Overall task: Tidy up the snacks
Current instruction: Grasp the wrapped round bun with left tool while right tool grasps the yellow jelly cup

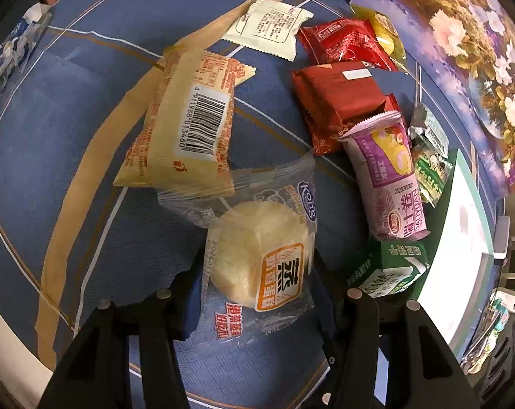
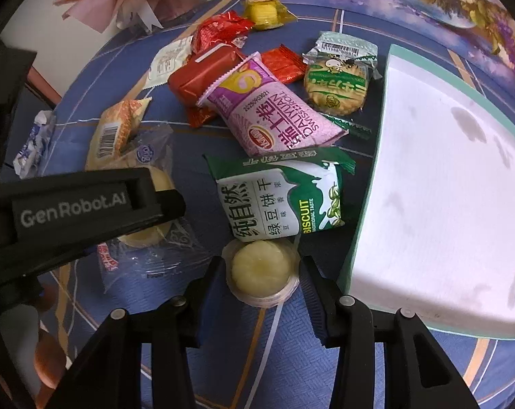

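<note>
the white tray (image 2: 445, 177) lies empty at the right. the steamed cake packet (image 1: 261, 259), soft and crinkly, sits between the left gripper (image 1: 257, 293)'s open jaws; grip its middle lightly. the jelly cup (image 2: 261, 270), light and slippery, sits inside the right gripper (image 2: 262, 272)'s open jaws, apparently ungripped.
</note>
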The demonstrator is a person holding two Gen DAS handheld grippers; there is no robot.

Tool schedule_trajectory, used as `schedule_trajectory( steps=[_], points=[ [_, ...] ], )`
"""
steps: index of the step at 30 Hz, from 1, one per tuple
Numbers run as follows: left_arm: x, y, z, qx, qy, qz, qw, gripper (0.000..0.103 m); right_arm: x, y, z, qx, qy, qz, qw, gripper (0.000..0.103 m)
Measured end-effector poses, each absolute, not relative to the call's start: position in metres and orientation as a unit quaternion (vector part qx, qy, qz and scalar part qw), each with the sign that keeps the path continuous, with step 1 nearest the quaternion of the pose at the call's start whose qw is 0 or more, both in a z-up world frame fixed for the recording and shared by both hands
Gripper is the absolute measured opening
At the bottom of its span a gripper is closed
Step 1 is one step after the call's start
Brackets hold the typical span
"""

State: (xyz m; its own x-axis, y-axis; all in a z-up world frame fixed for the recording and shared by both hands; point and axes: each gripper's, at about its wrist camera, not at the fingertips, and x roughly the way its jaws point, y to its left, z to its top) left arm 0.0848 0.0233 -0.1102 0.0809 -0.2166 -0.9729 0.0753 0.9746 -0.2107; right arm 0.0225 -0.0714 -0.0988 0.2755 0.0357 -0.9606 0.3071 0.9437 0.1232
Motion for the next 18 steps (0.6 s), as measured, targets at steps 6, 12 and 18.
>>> schedule_trajectory(
  steps=[6,12,18],
  points=[
    [0.087,0.014,-0.114,-0.056,0.669,-0.097,0.734,0.056,0.024,-0.060,-0.101,0.124,0.594,-0.095,0.789,0.043],
    [0.084,0.024,-0.108,-0.063,0.668,-0.097,0.735,0.055,0.023,-0.061,-0.095,0.120,0.590,-0.094,0.793,0.043],
    [0.075,0.038,-0.083,-0.070,0.651,-0.104,0.748,0.054,0.016,-0.067,-0.077,0.133,0.579,-0.092,0.799,0.040]
  ],
)
